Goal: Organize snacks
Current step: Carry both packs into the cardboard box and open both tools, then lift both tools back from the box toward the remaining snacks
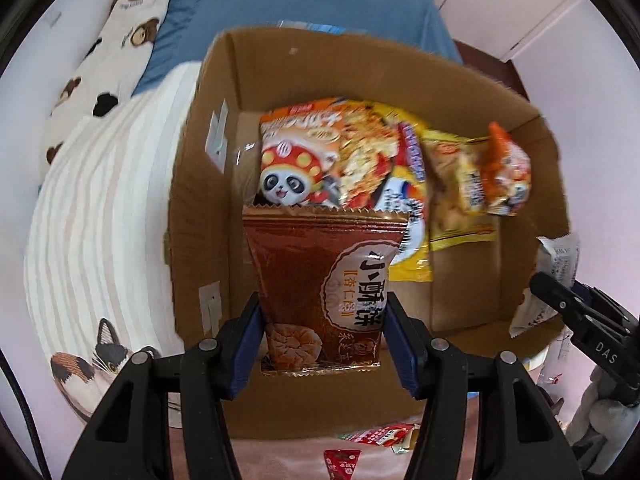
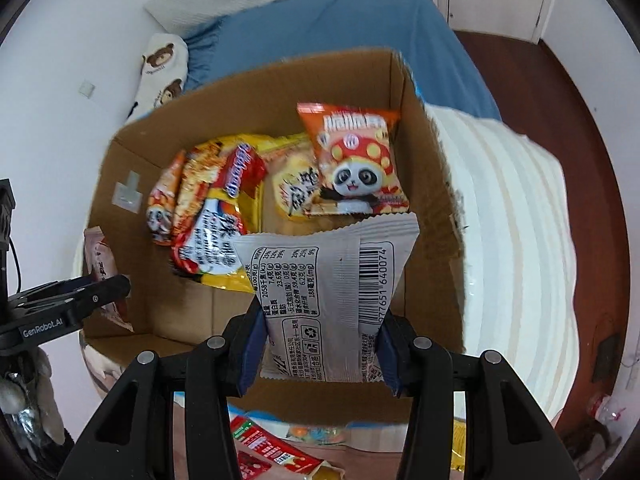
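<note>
With each gripper clamped on a light, crinkly packet over the cardboard box (image 1: 208, 152), left gripper (image 1: 322, 344) on the brown pastry packet (image 1: 320, 280), right gripper (image 2: 320, 350) on the white packet (image 2: 328, 292), you should pinch sealed edges, since contents likely crumble.

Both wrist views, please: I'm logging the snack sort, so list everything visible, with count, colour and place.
cardboard box: one, brown, open, on the bed
snack packets in box: several, orange, yellow, red, piled at the far end
brown packet: one, held over the box
white packet: one, barcode side showing, held over the box
loose packets: a few, mostly red, outside the box's near wall
striped blanket: one, white, beside the box
blue sheet: one, behind the box
left gripper: black, clamping the brown packet
right gripper: black, clamping the white packet
</note>
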`<state>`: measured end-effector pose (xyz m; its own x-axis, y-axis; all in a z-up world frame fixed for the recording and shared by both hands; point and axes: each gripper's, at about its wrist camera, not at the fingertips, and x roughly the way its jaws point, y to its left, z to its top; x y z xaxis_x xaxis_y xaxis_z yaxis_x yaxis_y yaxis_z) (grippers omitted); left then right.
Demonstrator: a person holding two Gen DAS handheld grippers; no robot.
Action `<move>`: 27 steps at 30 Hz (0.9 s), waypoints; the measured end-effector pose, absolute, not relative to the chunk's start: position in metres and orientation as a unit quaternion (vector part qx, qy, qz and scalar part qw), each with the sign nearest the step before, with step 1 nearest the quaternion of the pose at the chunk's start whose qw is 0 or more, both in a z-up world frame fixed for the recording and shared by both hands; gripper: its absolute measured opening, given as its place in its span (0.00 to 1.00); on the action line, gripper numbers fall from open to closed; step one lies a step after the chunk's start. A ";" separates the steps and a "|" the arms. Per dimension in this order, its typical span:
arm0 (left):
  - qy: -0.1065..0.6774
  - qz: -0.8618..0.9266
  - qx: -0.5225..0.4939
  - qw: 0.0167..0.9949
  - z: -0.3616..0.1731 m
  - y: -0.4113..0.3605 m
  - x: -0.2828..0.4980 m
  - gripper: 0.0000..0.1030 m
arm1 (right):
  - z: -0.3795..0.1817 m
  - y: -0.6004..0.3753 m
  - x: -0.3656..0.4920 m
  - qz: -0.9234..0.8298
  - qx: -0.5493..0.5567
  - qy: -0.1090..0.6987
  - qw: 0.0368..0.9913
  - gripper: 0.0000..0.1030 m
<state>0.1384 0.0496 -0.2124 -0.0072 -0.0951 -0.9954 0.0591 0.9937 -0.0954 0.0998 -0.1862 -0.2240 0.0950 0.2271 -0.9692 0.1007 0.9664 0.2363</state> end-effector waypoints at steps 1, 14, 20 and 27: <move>0.710 -0.054 -0.013 0.702 -0.215 0.051 0.139 0.53 | -0.228 -0.188 0.101 0.043 0.122 0.674 0.727 0.49; 0.710 -0.037 -0.022 0.703 -0.233 0.054 0.143 0.88 | -0.246 -0.184 0.103 0.016 0.097 0.701 0.707 0.92; 0.676 -0.046 -0.016 0.735 -0.213 0.046 0.124 0.88 | -0.228 -0.180 0.093 0.006 0.096 0.674 0.732 0.92; 0.613 -0.053 -0.010 0.788 -0.178 0.044 0.086 0.88 | -0.202 -0.176 0.064 -0.001 0.091 0.636 0.766 0.92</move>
<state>0.0856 0.0441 -0.1783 0.2425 -0.0957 -0.9654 0.0705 0.9942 -0.0808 0.0637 -0.1756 -0.2016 0.1908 0.1150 -0.9749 0.1168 0.9834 0.1388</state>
